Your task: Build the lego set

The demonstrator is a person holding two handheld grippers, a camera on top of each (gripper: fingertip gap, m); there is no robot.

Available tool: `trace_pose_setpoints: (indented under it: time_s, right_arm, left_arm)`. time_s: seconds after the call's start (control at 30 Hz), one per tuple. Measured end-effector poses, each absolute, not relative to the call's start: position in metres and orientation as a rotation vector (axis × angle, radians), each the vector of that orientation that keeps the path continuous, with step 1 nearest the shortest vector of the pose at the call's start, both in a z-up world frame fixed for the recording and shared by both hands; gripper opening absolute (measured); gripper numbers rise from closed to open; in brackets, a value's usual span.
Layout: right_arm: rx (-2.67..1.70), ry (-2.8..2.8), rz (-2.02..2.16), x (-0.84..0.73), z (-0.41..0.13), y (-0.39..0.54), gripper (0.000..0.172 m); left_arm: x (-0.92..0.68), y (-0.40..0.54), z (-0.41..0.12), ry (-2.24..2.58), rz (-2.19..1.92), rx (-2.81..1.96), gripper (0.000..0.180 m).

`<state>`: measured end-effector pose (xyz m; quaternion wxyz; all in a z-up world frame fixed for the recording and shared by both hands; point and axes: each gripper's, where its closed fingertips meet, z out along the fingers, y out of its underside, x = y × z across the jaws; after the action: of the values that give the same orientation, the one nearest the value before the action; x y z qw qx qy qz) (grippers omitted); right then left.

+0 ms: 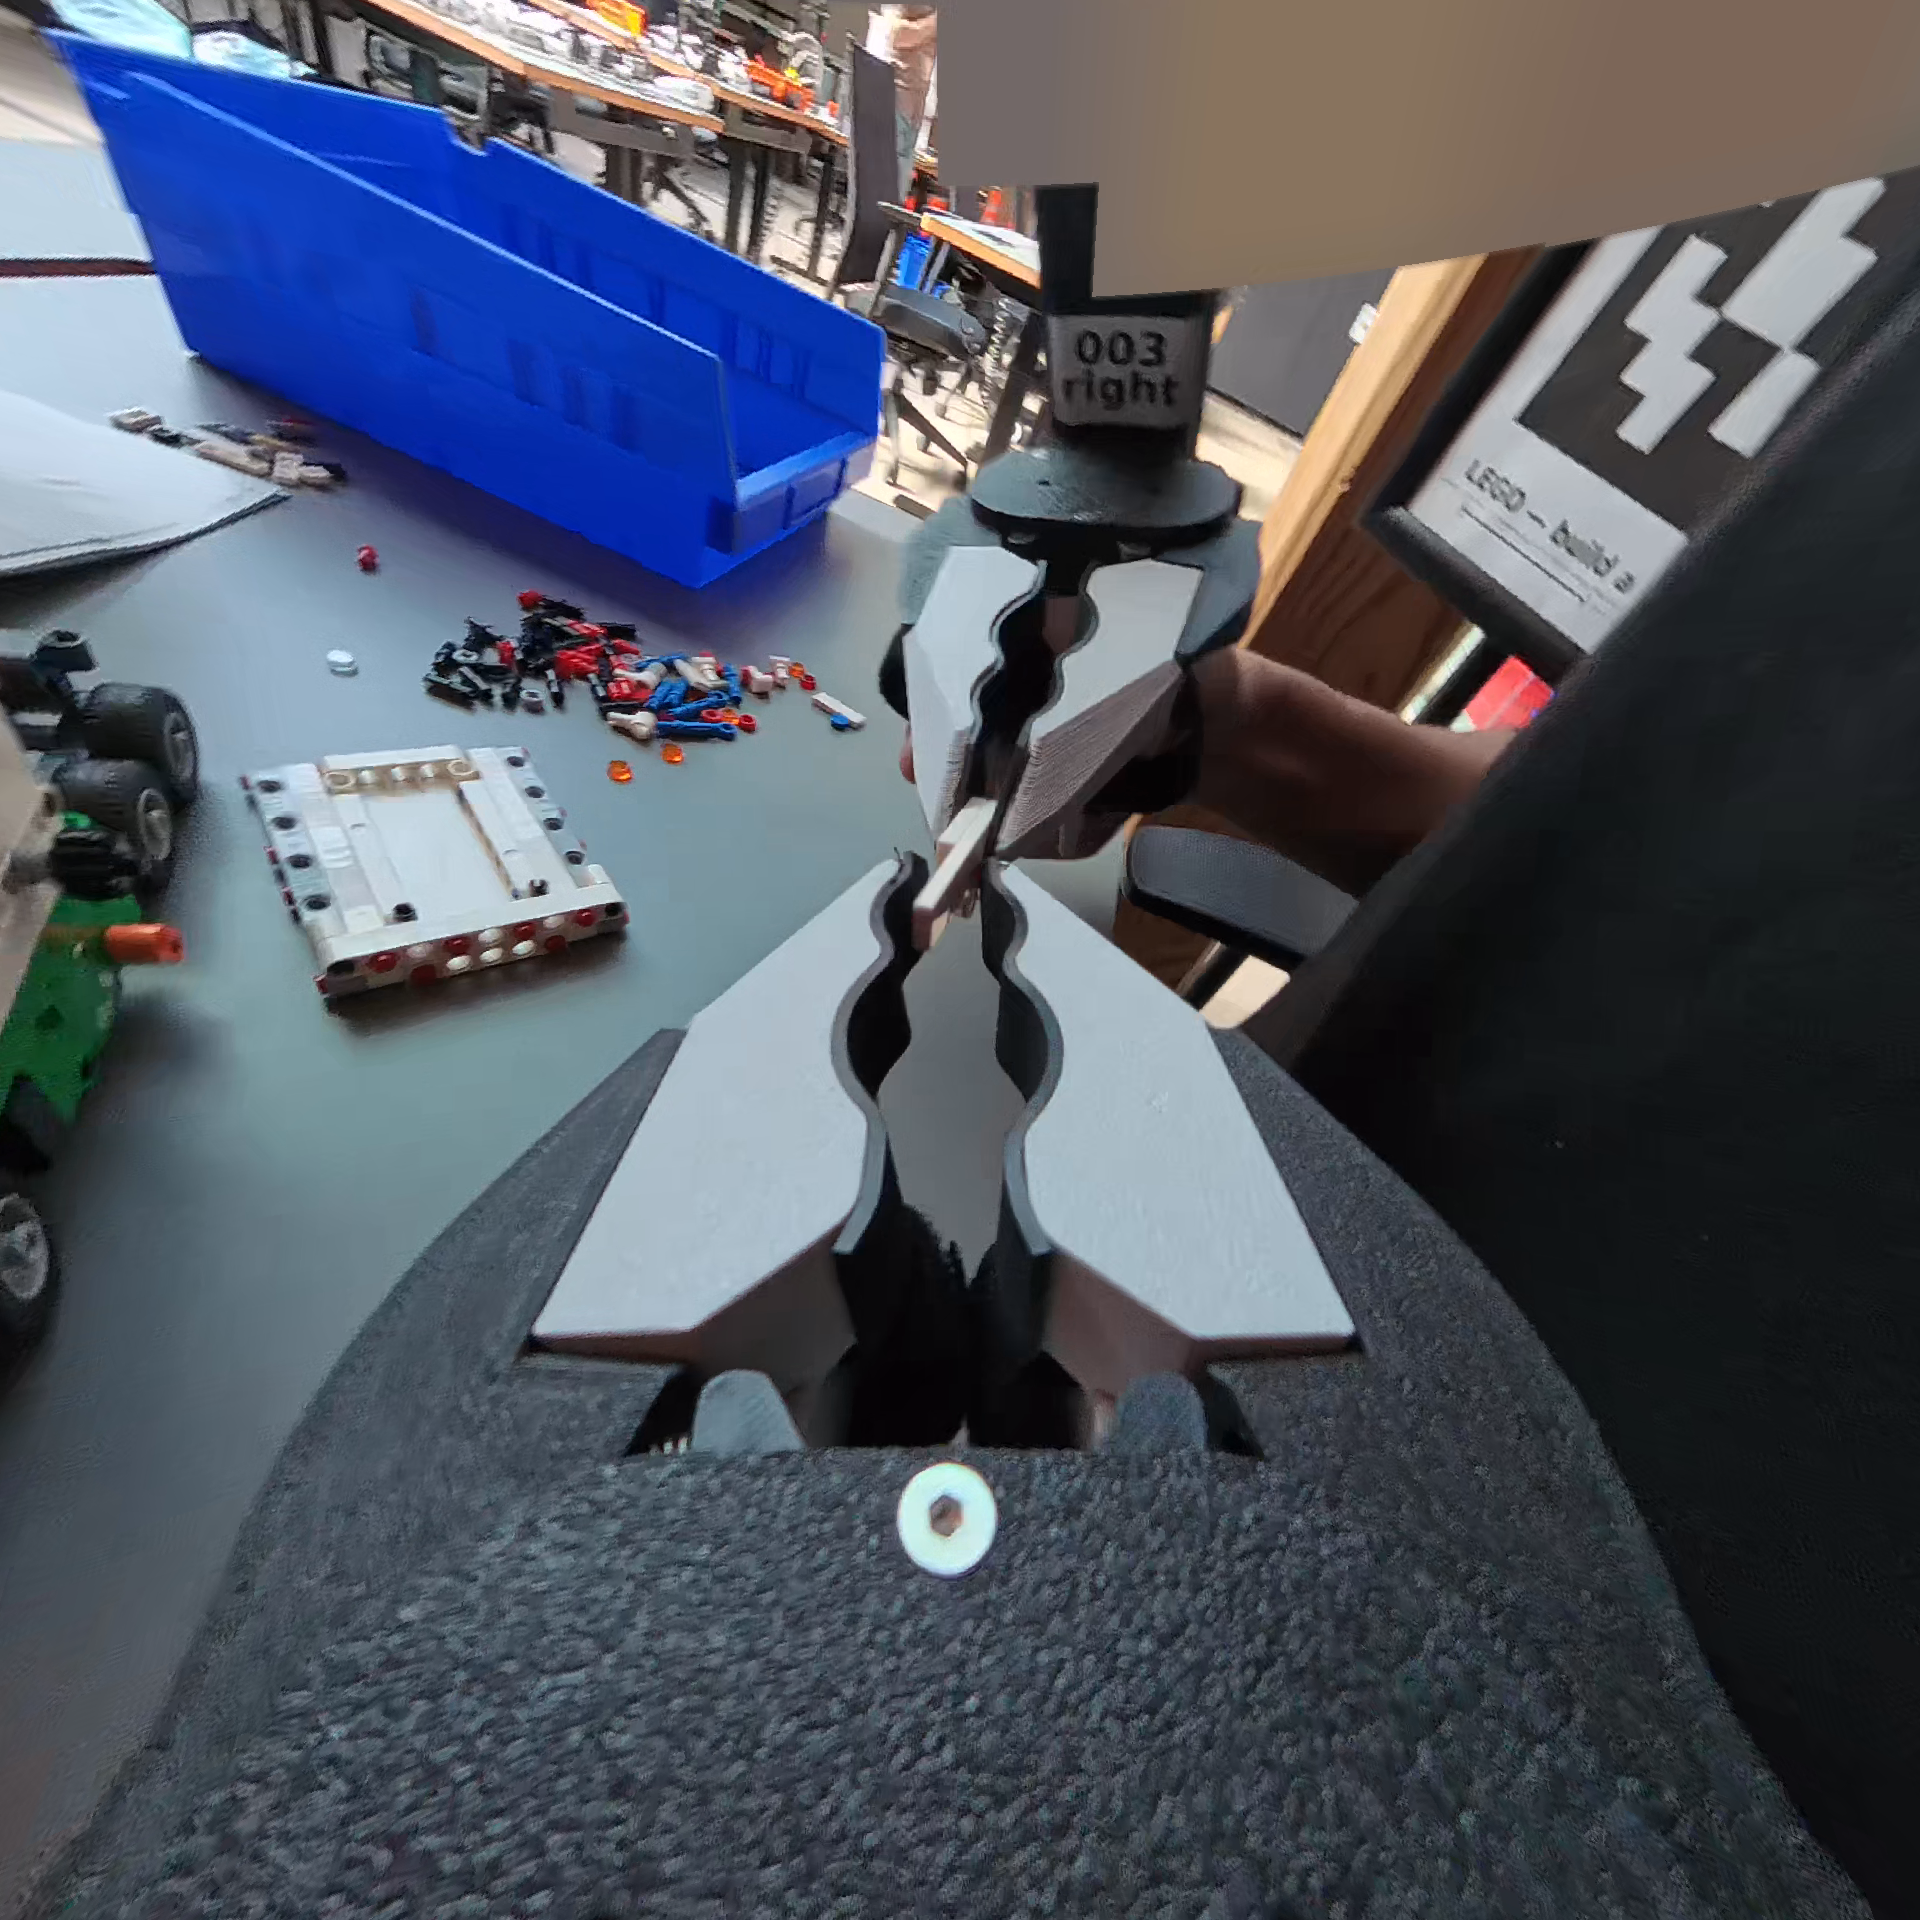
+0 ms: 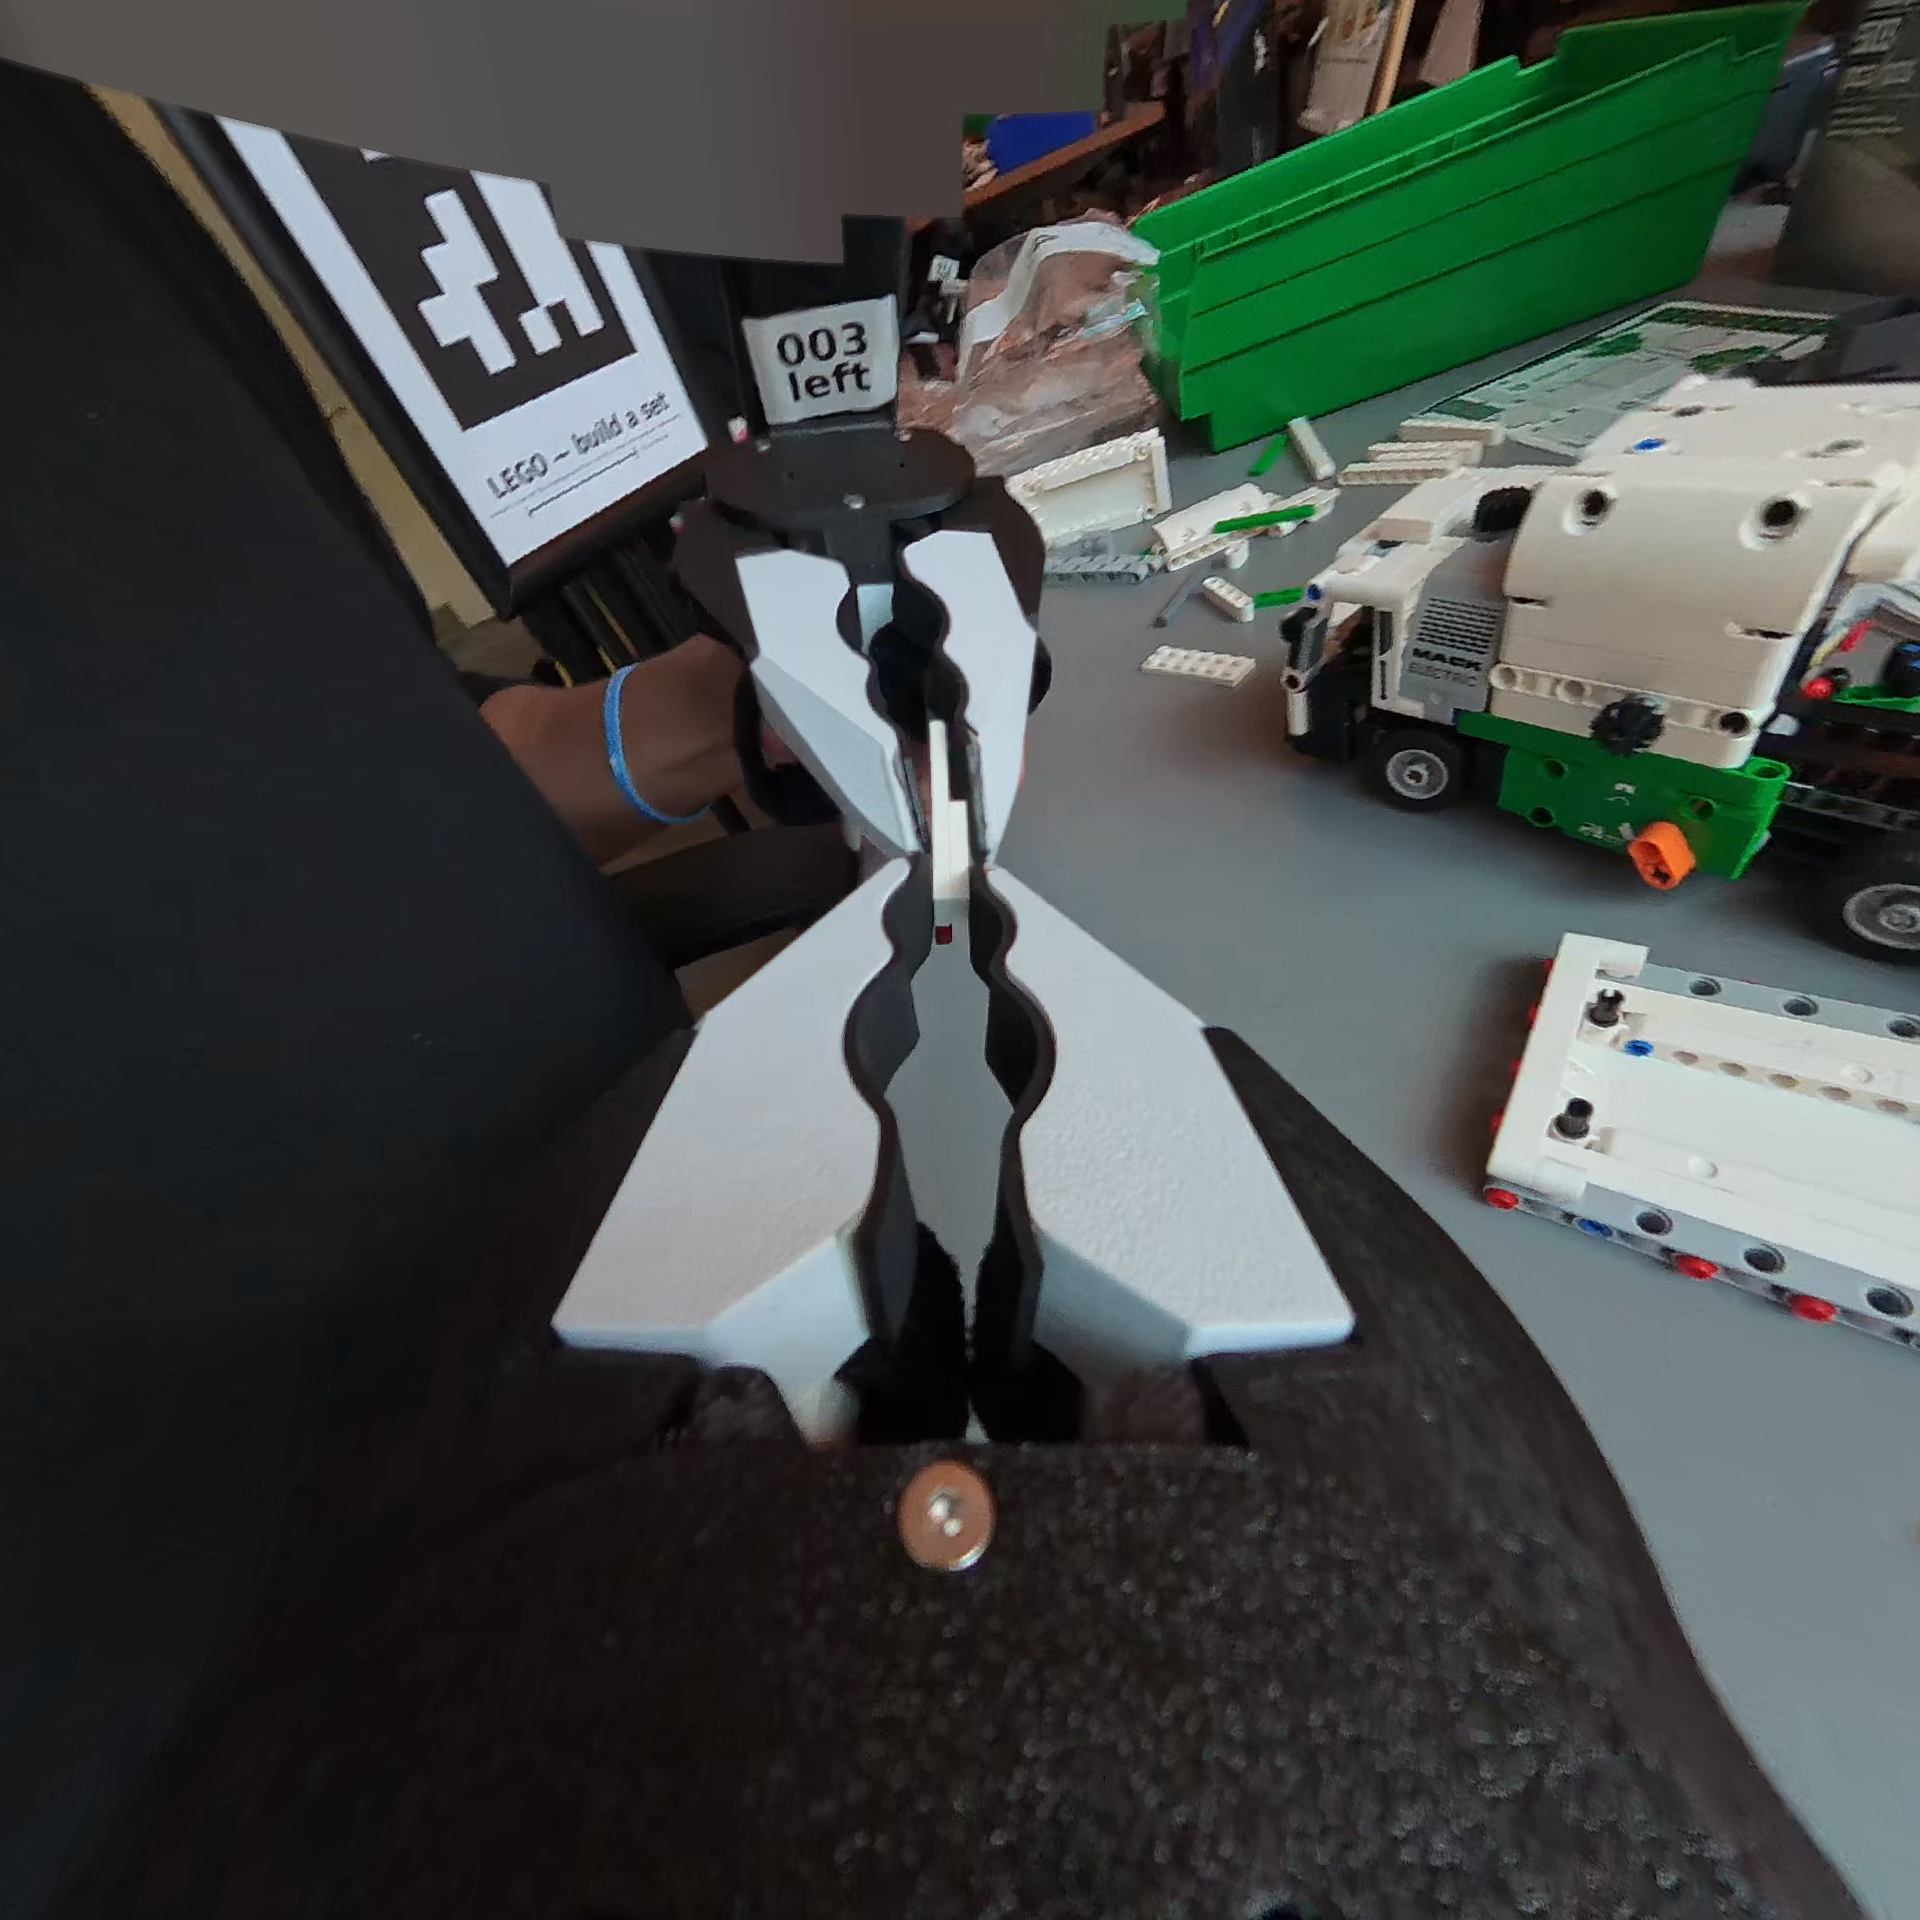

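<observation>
Blue bin, upper left; loose small bricks, centre left; white panel assembly; green bin, upper right; white-and-green toy truck, right

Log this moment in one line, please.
right gripper: gripping white plate | left gripper: tips around same plate, grip unclear | nearby: toy truck

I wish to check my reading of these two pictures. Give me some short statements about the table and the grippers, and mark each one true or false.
1. A blue bin stands on the table. True.
2. The bin in the right wrist view is red. False: it is a green bin.
3. The left gripper and the right gripper face tip to tip, with a white piece between them. True.
4. The toy truck lies on its side. False: it stands on its wheels.
</observation>
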<state>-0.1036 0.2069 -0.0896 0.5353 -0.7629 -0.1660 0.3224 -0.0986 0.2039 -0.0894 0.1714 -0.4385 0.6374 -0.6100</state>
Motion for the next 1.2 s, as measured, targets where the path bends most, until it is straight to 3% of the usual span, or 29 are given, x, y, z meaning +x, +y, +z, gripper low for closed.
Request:
trace_pose_setpoints:
  time_s: [0.1, 0.27, 0.53, 0.97, 1.2]
  right_arm:
    - [-1.706, -0.102, 0.812, -0.083, -0.077, 0.224, 0.005]
    - [-1.498, 0.188, 1.015, -0.079, -0.066, 0.233, 0.004]
    - [-1.499, 0.157, 1.029, -0.089, -0.073, 0.227, 0.005]
    - [-1.688, -0.102, 0.923, -0.095, -0.092, 0.223, 0.005]
    - [-1.647, 0.001, 1.05, -0.093, -0.093, 0.226, 0.005]
  left_arm:
    - [-0.088, 0.218, -0.088, 1.677, -1.792, -1.376, 0.025]
    - [-0.079, 0.216, -0.078, 1.547, -1.909, -1.399, 0.015]
    - [-0.086, 0.213, -0.08, 1.502, -2.052, -1.45, 0.005]
    - [-0.092, 0.213, -0.098, 1.782, -1.858, -1.436, 0.006]
    - [-0.091, 0.221, -0.092, 1.674, -1.928, -1.428, 0.006]
